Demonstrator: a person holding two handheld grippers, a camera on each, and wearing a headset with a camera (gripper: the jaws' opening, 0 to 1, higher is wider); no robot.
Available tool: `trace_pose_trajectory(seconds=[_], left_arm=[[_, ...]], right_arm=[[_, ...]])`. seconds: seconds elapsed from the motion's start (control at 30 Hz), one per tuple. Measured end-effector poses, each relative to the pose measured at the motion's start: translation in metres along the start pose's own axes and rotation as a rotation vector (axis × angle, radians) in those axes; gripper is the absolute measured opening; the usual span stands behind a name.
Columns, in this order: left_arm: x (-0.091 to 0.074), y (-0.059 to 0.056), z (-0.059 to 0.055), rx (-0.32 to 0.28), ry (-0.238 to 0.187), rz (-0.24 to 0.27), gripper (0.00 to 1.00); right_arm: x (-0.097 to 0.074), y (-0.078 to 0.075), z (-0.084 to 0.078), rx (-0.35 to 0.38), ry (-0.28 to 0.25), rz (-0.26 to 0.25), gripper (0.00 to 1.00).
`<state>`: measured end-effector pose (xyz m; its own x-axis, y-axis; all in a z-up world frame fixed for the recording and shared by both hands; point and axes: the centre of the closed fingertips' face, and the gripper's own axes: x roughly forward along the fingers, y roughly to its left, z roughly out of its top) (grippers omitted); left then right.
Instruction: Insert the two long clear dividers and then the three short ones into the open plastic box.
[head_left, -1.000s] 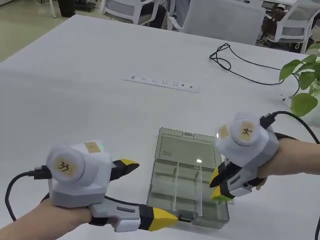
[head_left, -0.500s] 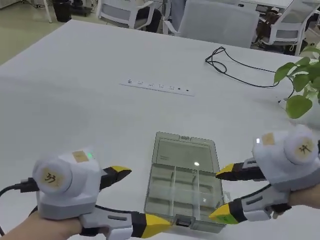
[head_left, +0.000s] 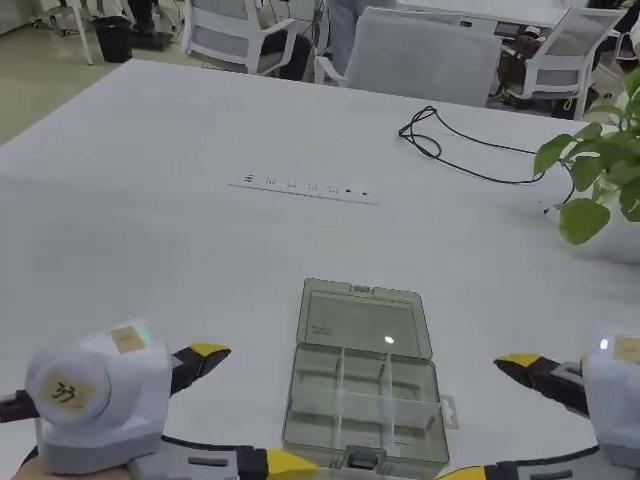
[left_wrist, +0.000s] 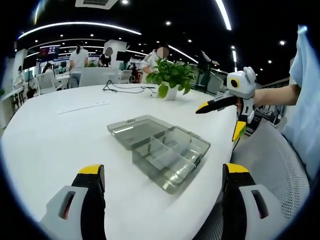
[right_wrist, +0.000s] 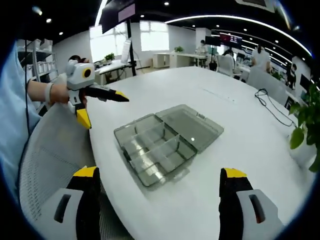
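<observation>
One wide white counter (head_left: 200, 150) carries the clear grey-tinted plastic box (head_left: 300, 425), its lid (head_left: 362, 320) laid open toward 12 o'clock, long axis 12 to 6, clear dividers (head_left: 362, 385) apparently seated. My left hand-held gripper (head_left: 240, 408) sits at its 9, my right hand-held gripper (head_left: 488, 418) at 3, equally near, both spread wide, empty.

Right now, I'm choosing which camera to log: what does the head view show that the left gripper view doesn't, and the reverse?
Head view adds: the white body of the left gripper and the floor beyond the table. Left gripper view adds: a grey mesh chair at the table edge and people standing far behind. Shared: the open plastic box with dividers standing inside, the right gripper with jaws apart, the plant, the black cable.
</observation>
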<state>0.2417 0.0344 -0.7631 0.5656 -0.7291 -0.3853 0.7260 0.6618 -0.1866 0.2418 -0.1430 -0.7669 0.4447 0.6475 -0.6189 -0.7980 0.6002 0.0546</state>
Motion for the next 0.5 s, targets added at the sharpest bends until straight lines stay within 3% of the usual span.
trace_pose_trajectory(seconds=[0.1,0.23,0.27,0.33,0.37,0.4,0.43,0.5], left_arm=[[-0.003,0.003,-0.002,0.002,-0.007,0.020,1.00],[-0.003,0.006,-0.002,0.003,-0.012,0.036,1.00],[-0.003,0.007,-0.001,0.007,-0.019,0.044,1.00],[-0.002,0.010,-0.007,0.012,0.004,0.058,1.00],[-0.002,0.011,-0.008,0.022,0.014,0.064,1.00],[-0.002,0.010,-0.007,0.021,0.008,0.063,1.00],[-0.002,0.010,-0.005,0.011,-0.005,0.057,1.00],[-0.002,0.010,-0.006,-0.004,-0.003,0.051,0.99]], right_arm=[[-0.007,-0.006,-0.015,0.074,-0.024,-0.081,1.00],[-0.006,-0.008,-0.025,0.107,-0.042,-0.157,1.00],[-0.005,-0.011,-0.026,0.144,-0.060,-0.194,1.00],[-0.003,-0.009,-0.024,0.193,-0.105,-0.209,1.00],[-0.003,-0.007,-0.029,0.155,-0.064,-0.198,1.00],[-0.004,-0.011,-0.026,0.069,-0.043,-0.223,0.99],[-0.003,-0.009,-0.021,0.054,-0.068,-0.222,0.99],[-0.002,-0.001,-0.024,0.065,-0.063,-0.192,0.97]])
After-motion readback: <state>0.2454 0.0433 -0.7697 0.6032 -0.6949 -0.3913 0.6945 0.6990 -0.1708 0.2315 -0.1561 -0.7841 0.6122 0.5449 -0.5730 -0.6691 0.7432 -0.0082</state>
